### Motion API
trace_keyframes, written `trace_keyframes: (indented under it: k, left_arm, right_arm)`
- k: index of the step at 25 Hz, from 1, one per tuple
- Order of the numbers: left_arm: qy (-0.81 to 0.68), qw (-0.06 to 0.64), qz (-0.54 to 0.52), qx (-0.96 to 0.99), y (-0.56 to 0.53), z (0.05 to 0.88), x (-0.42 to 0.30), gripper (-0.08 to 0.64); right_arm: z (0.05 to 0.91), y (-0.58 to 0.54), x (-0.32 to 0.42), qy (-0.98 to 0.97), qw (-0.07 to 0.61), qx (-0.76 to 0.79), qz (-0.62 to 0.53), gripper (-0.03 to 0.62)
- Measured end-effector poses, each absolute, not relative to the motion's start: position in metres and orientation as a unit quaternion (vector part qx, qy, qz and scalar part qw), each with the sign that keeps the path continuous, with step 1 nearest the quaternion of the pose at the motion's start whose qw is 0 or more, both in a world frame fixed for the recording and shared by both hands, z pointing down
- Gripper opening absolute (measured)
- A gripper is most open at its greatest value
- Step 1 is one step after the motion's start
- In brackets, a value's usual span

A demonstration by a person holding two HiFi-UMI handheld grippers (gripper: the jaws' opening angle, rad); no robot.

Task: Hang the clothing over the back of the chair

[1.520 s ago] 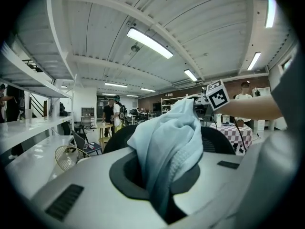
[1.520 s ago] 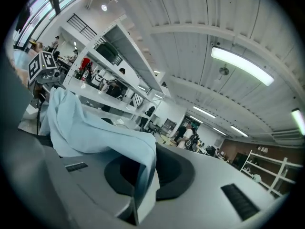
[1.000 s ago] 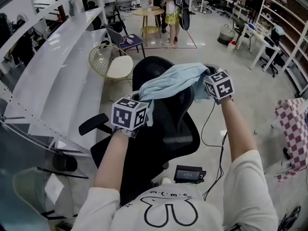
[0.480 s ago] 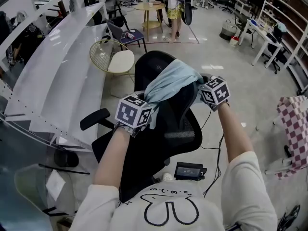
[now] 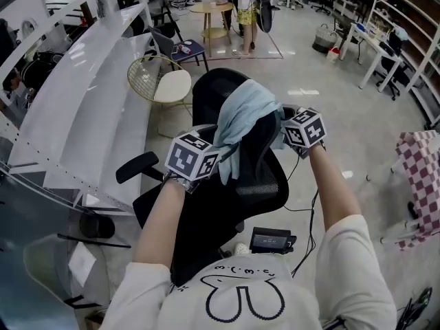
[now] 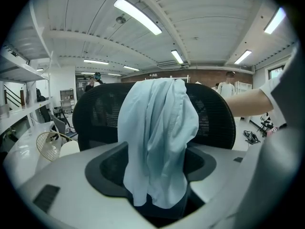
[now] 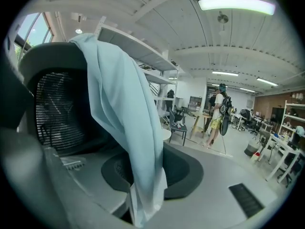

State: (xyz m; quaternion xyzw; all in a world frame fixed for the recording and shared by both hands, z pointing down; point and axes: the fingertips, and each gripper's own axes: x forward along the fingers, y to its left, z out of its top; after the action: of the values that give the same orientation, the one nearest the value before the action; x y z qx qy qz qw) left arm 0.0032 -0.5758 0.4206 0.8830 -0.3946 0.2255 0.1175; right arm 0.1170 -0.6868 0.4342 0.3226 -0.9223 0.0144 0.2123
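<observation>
While my left tongs (image 6: 159,206), at the shirt's nine o'clock, have just been opening wide, its tail hangs loose between them. The shirt (image 5: 242,119) drapes over the chair back (image 5: 213,88) at my twelve. My right tongs (image 7: 137,216), at three o'clock, have only just been easing open and pinch the hem. Pulling back now could drag it off.

Our spread garment (image 5: 242,115) now hangs bunched toward 6 o'clock down the chair back (image 5: 214,88); the left tongs (image 6: 157,209) have just been opening around it.
</observation>
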Motion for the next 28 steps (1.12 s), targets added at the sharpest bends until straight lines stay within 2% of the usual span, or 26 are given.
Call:
trace_keyframes:
  k: [5, 9, 14, 17, 19, 28]
  left_arm:
    - [-0.396, 0.114, 0.226, 0.883, -0.57, 0.418, 0.008, 0.361]
    - [-0.399, 0.112, 0.228, 0.881, -0.563, 0.416, 0.013, 0.391]
    - [-0.404, 0.11, 0.226, 0.88, -0.552, 0.414, 0.014, 0.444]
    - [-0.405, 0.107, 0.221, 0.881, -0.543, 0.411, 0.016, 0.488]
    - [-0.406, 0.105, 0.217, 0.882, -0.537, 0.408, 0.017, 0.491]
    - [-0.411, 0.097, 0.192, 0.886, -0.502, 0.396, 0.016, 0.489]
  right_arm:
    - [0.435, -0.677, 0.129, -0.92, 0.218, 0.324, 0.02, 0.134]
    - [0.434, -0.664, 0.135, -0.922, 0.215, 0.32, 0.035, 0.265]
    - [0.43, -0.647, 0.145, -0.921, 0.206, 0.329, 0.042, 0.308]
    - [0.428, -0.634, 0.149, -0.921, 0.203, 0.329, 0.046, 0.358]
    - [0.425, -0.625, 0.152, -0.921, 0.201, 0.331, 0.043, 0.375]
    - [0.398, -0.578, 0.162, -0.917, 0.182, 0.355, 0.015, 0.376]
